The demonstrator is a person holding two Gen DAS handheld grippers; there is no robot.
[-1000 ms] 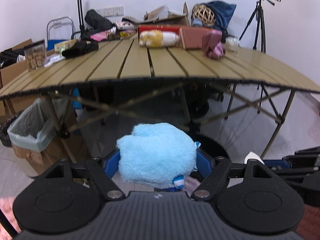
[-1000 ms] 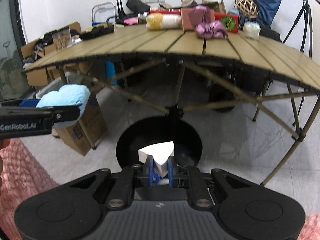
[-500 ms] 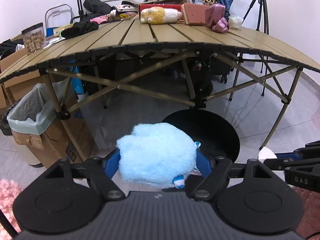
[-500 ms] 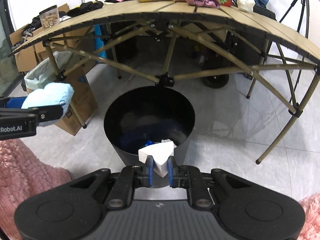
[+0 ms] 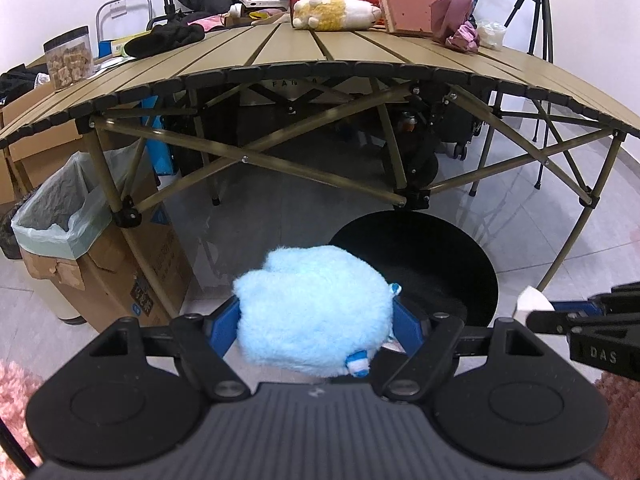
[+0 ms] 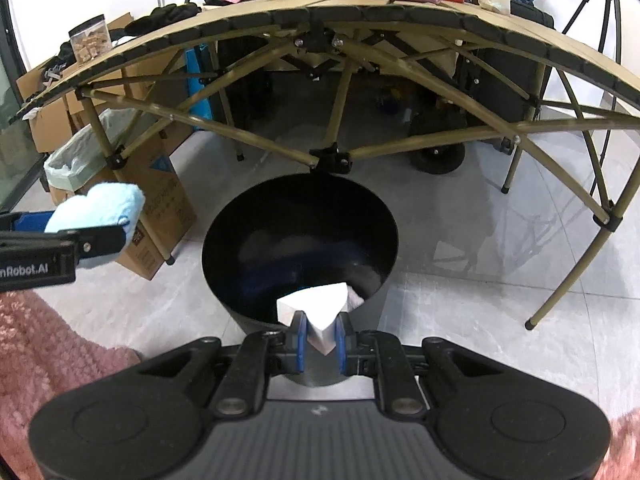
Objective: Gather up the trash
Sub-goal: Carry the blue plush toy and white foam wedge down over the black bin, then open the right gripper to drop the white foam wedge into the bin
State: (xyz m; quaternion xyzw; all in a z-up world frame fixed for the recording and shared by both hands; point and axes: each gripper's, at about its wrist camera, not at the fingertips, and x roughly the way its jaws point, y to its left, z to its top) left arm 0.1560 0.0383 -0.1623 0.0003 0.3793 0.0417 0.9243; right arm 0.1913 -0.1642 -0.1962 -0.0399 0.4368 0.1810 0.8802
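Trash: a white folded paper scrap (image 6: 316, 312) and a fluffy light-blue plush (image 5: 314, 312), each carried above or beside the black bin (image 6: 300, 216).
Black bin: it stands on the grey tiled floor (image 6: 460, 264), its far rim under the near edge of the slatted surface (image 5: 280, 50); the mouth is open, with some dark and pale items at the bottom.
Open room: bare floor to the right of the bin as far as the surface's leg (image 6: 576, 256); to the bin's left a cardboard box with a pale green liner (image 5: 60, 216) stands near, and a pink rug (image 6: 44, 344) lies on the bin's near-left side.
Right hand-held gripper (image 6: 320, 340): jaws nearly together, clamped on the paper scrap, which hangs over the bin's near rim.
Left hand-held gripper (image 5: 316, 326): jaws held wide, pressed on both sides of the plush, left of the bin and outside its rim.
Change: a second ago the bin showed only as a dark patch beneath the surface; both views now tilt further down, and the bin's mouth sits nearer below the paper.
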